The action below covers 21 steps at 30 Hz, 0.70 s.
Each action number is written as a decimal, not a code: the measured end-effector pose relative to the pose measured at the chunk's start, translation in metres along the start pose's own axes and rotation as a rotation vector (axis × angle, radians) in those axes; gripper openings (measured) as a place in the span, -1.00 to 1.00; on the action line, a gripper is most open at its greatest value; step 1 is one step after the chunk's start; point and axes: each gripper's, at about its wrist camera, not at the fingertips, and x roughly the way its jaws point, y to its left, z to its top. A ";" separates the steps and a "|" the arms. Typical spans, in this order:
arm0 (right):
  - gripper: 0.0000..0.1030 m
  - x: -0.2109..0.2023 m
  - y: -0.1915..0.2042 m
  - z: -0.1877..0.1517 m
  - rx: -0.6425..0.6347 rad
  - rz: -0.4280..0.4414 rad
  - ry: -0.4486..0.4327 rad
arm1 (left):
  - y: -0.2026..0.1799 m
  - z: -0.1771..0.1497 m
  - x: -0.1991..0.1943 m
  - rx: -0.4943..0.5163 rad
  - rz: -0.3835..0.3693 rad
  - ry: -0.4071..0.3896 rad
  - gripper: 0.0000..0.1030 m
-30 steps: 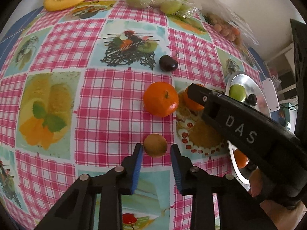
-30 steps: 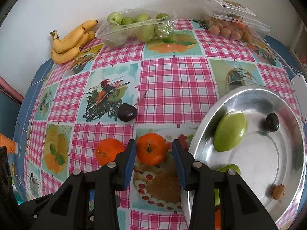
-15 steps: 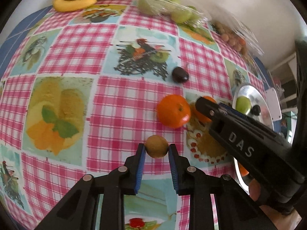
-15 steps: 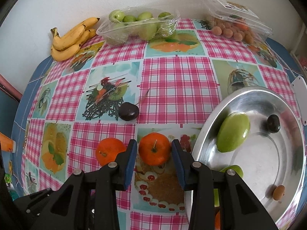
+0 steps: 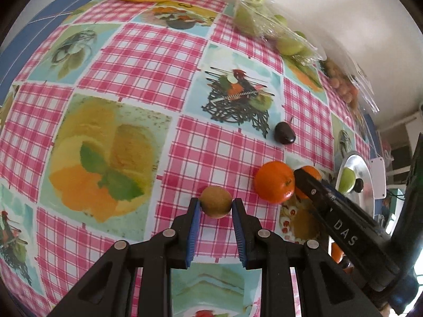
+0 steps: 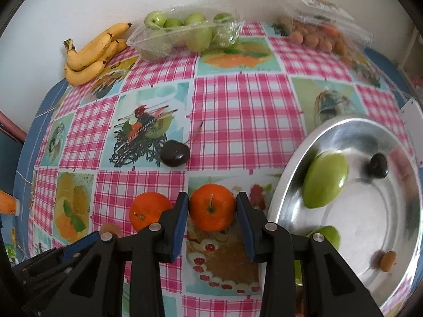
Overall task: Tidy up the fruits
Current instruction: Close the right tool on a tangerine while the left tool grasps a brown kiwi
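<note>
A small brown round fruit [image 5: 216,198] sits between the blue pads of my left gripper [image 5: 215,204], which is shut on it low over the checked tablecloth. My right gripper [image 6: 212,206] is shut on an orange [image 6: 212,211] with its stem up, just left of the metal bowl [image 6: 364,211]. A second orange [image 6: 149,208] lies beside the right gripper's left finger and shows in the left wrist view [image 5: 275,181] too. A dark cherry [image 6: 175,153] rests further back. The bowl holds green fruits, a dark cherry and a small brown fruit.
Along the wall lie a bunch of bananas [image 6: 90,55], a clear tray of green fruits [image 6: 185,34] and a clear pack of small brown fruits [image 6: 317,37]. The right gripper's black body [image 5: 343,232] crosses the left wrist view at the right.
My left gripper's jaws closed onto the small brown fruit, then it moved left, away from the oranges, rolling a little. The right gripper stayed in place around its orange.
</note>
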 end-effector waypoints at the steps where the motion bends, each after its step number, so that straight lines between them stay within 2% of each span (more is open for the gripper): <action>1: -0.25 0.002 0.001 0.000 0.002 0.000 0.006 | 0.000 0.001 0.000 -0.002 -0.003 0.000 -0.48; 11: -0.27 0.000 0.000 -0.001 0.007 -0.003 0.003 | 0.000 0.003 0.000 -0.011 -0.013 0.001 -0.48; 21: -0.27 -0.036 0.002 0.004 0.008 -0.006 -0.066 | -0.004 0.010 0.005 -0.016 -0.017 -0.003 -0.47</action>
